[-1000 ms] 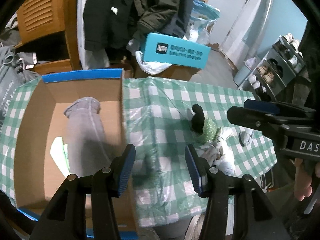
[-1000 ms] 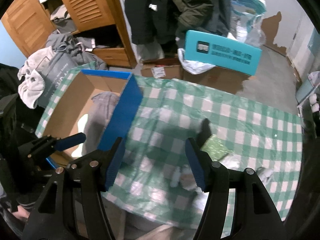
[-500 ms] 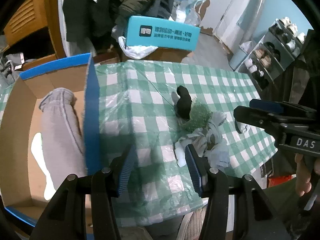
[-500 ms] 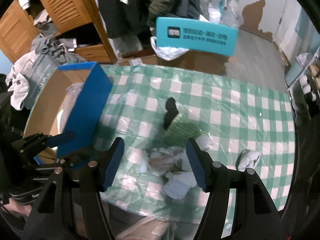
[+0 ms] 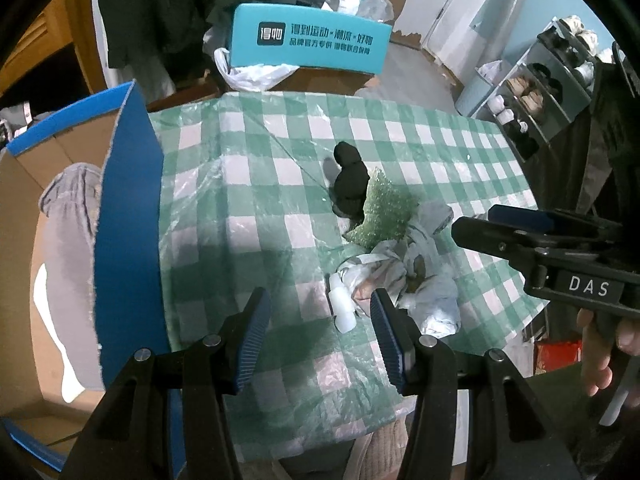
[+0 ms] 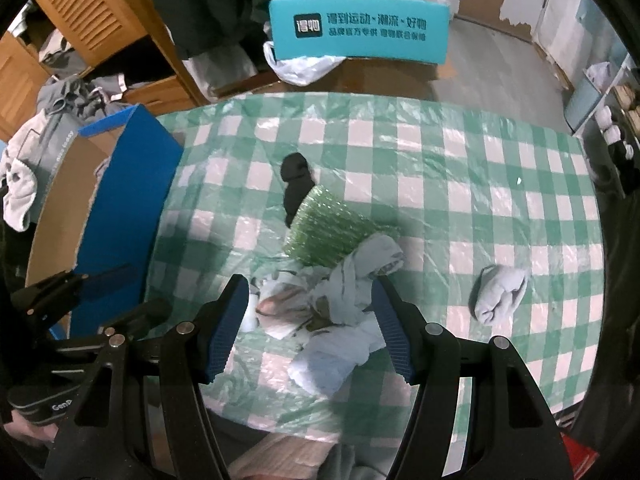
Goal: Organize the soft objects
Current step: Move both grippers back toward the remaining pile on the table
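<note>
A heap of pale crumpled cloths (image 6: 340,312) lies low in the centre of the right wrist frame, on the green-and-white checked worktop (image 6: 460,152). A green sparkly pouch (image 6: 328,232) touches the heap's upper edge, and a black sock (image 6: 296,184) lies against the pouch's upper left side. A rolled grey sock (image 6: 500,296) sits alone, well apart at the right of that frame. A small white cylinder (image 5: 342,308) rests at the heap's left edge in the left wrist frame. The right hand-held gripper (image 6: 308,328) hangs above the heap with its blue-padded jaws apart, nothing pressed between them. The left hand-held gripper (image 5: 318,332) also has its jaws apart and empty, over the worktop just left of the heap. At the left of the left wrist frame stands an open cardboard box with blue flaps (image 5: 128,216), and a grey garment (image 5: 68,272) lies inside it. Beyond the worktop, at the top centre, is a teal box with printed lettering (image 5: 312,44).
</note>
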